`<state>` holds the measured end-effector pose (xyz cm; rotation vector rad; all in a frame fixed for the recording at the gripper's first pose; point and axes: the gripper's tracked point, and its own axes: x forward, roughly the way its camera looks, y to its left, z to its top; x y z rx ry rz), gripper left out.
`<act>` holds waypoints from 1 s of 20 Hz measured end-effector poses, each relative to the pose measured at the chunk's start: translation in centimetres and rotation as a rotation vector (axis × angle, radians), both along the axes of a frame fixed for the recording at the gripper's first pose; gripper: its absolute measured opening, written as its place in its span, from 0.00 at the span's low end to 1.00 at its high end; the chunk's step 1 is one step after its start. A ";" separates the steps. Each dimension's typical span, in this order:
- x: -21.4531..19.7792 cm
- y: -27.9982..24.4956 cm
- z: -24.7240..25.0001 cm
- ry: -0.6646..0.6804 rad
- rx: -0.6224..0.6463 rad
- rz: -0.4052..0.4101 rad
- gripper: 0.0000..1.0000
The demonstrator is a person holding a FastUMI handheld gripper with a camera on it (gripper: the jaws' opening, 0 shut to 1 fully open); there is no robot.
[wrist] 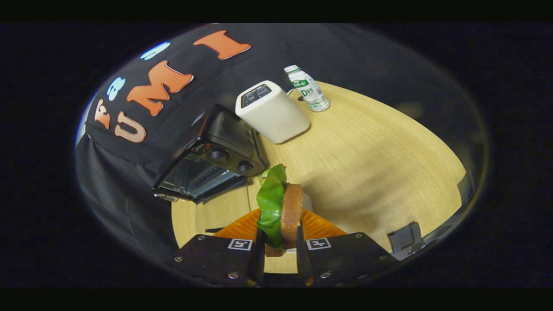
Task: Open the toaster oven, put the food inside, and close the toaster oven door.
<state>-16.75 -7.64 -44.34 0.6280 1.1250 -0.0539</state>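
My gripper (278, 252) is shut on a sandwich (290, 211), a brown bread slice with a green lettuce leaf (271, 203) standing on edge between the two fingers. Beyond the fingers, to the left, stands the black toaster oven (211, 157) with its glass door (194, 179) and two knobs. The view is tilted, so I cannot tell whether the door is fully down or closed; the glass front faces me. An orange ribbed plate (319, 226) lies on the wooden table (367, 160) just under the sandwich.
A white pop-up toaster (272, 112) stands just beyond the oven, on its right. A small white bottle with a green label (307, 88) stands farther back. Small grey clamps (405, 237) sit at the table's near right edge.
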 end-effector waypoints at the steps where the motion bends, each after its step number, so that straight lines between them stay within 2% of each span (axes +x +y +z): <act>1: 0.6 0.6 0.7 -0.022 0.021 -0.005 0.31; 5: 2.5 4.6 2.4 -0.079 0.125 -0.006 0.31; 13: 5.9 13.8 2.0 -0.115 0.255 0.021 0.31; 17: 8.1 18.0 1.2 -0.144 0.306 0.009 0.31; 20: 10.0 20.4 -0.3 -0.146 0.323 -0.034 0.31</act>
